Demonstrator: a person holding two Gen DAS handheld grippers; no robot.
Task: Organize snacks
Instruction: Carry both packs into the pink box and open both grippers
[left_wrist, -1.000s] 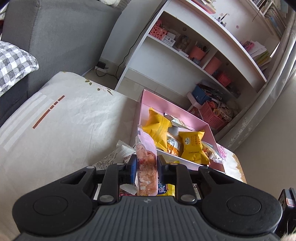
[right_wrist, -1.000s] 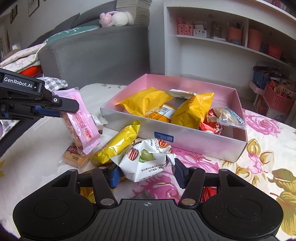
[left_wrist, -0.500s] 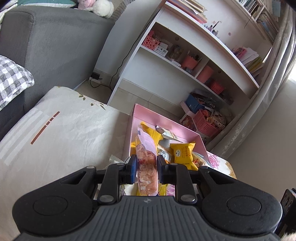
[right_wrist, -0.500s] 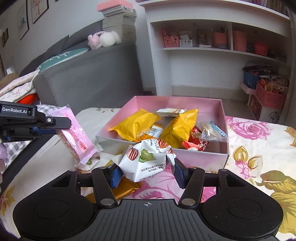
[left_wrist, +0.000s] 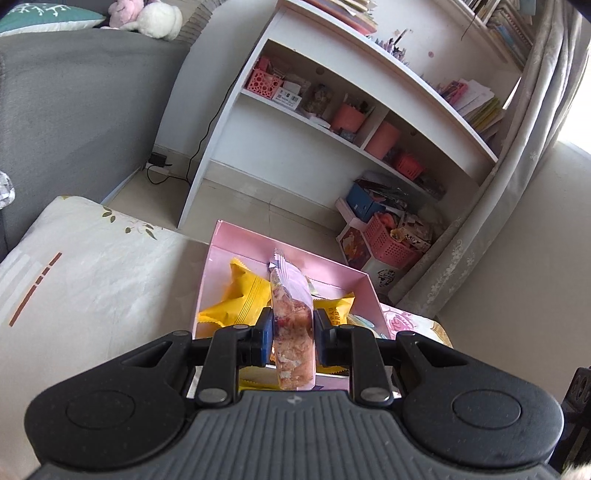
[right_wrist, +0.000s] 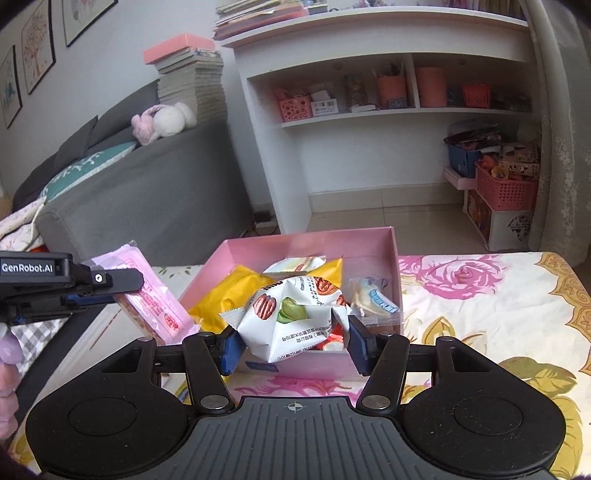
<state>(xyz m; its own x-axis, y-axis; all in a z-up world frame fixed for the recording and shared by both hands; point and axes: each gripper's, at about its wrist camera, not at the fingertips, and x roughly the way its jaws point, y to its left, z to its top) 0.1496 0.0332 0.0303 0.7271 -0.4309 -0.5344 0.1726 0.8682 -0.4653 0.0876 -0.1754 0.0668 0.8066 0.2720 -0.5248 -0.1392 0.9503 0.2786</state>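
Left gripper (left_wrist: 293, 334): clamped tight on the pink snack packet (left_wrist: 291, 317), held upright between its pads.
Right gripper (right_wrist: 293, 341): half-spread, pinching the white nut bag (right_wrist: 291, 317).
Pink box (right_wrist: 394, 258): just ahead, seemingly below both.

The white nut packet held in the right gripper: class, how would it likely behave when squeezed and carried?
The white nut packet is puffed and creased where the right gripper pinches it, so it probably crumples rather than staying stiff. It likely weighs little for its bulk. The glossy wrapper could slip from the fingers.
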